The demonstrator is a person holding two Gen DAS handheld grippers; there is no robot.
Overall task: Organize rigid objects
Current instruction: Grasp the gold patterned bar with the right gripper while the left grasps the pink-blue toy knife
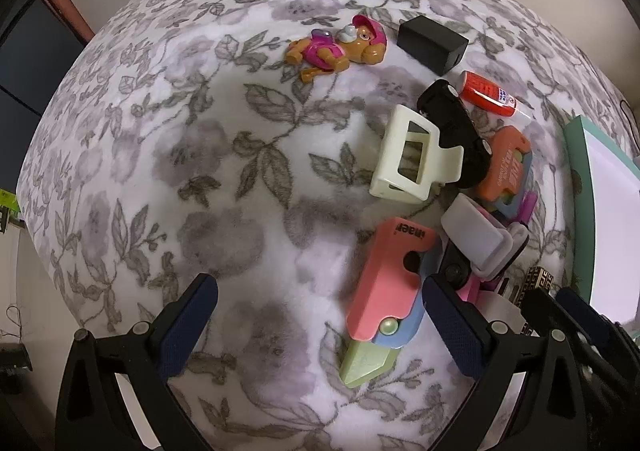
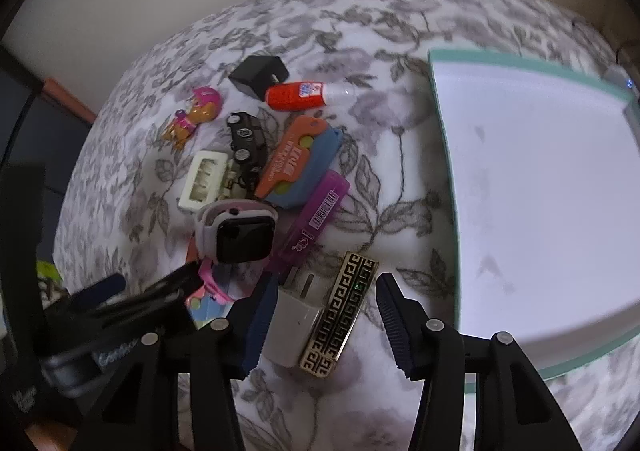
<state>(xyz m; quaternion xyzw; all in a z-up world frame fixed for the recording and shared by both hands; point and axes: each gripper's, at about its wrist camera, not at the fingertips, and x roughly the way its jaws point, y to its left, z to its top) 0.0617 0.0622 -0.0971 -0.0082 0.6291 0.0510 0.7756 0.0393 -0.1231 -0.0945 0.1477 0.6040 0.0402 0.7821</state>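
The right gripper (image 2: 326, 321) stands over the white charger plug (image 2: 294, 325) and the gold-patterned lighter (image 2: 340, 315), jaws narrowed but not pressing: the left pad is at the plug, the right pad clear of the lighter. The left gripper (image 1: 320, 323), jaws wide and empty, straddles the pink folding knife toy (image 1: 384, 283) on the floral blanket (image 1: 200, 171). The step appears to be a pick-up; next, close fully, then carry right to the teal-rimmed tray (image 2: 444, 123).

Dim, soft light — fisheye-bent edges, slight blur.
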